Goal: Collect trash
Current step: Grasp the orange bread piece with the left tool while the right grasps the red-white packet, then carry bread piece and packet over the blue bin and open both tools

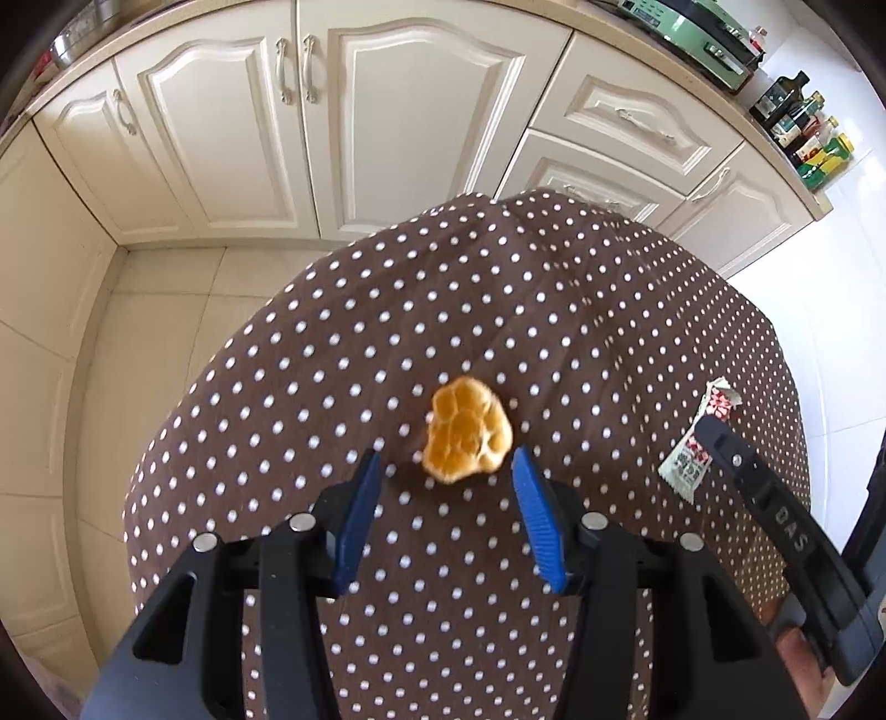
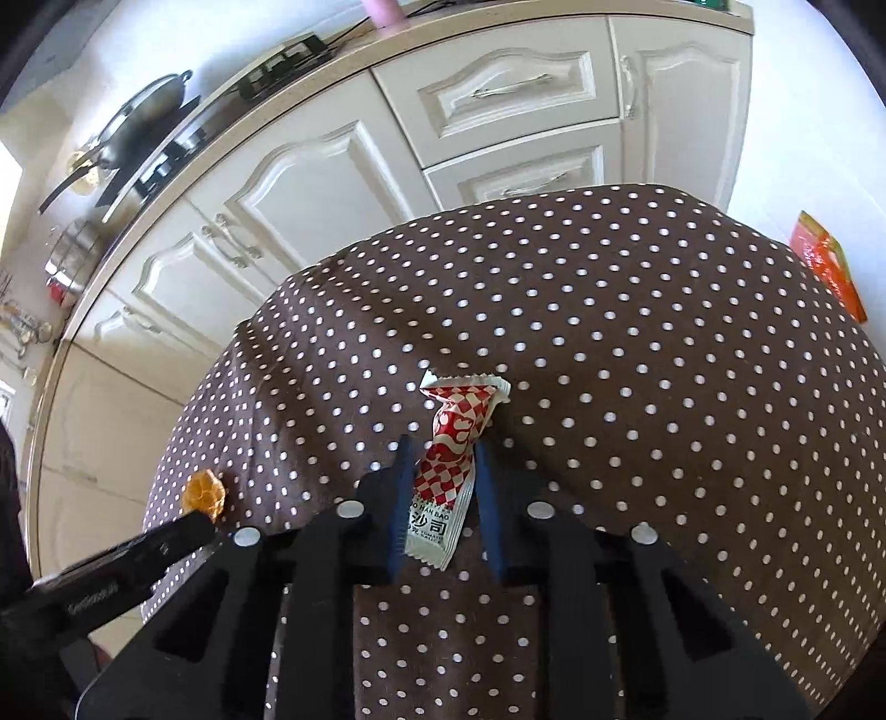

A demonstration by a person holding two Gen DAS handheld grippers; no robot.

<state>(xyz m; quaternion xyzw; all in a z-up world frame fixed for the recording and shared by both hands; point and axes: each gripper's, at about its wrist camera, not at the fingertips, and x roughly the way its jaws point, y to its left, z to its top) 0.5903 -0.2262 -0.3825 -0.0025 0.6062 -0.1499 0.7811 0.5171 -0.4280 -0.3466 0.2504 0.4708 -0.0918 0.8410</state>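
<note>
An orange peel piece lies on the brown polka-dot tablecloth. My left gripper is open, its blue fingers just short of the peel on either side. A red-and-white sauce packet lies on the cloth between the fingers of my right gripper, which are close on both sides of it. I cannot tell whether they press it. The packet also shows in the left wrist view, with the right gripper's black finger over it. The peel shows at the left of the right wrist view.
Cream kitchen cabinets stand beyond the table. Bottles and a green appliance sit on the counter. A pan rests on the stove. A red-orange package lies past the table's right edge. Tiled floor lies on the left.
</note>
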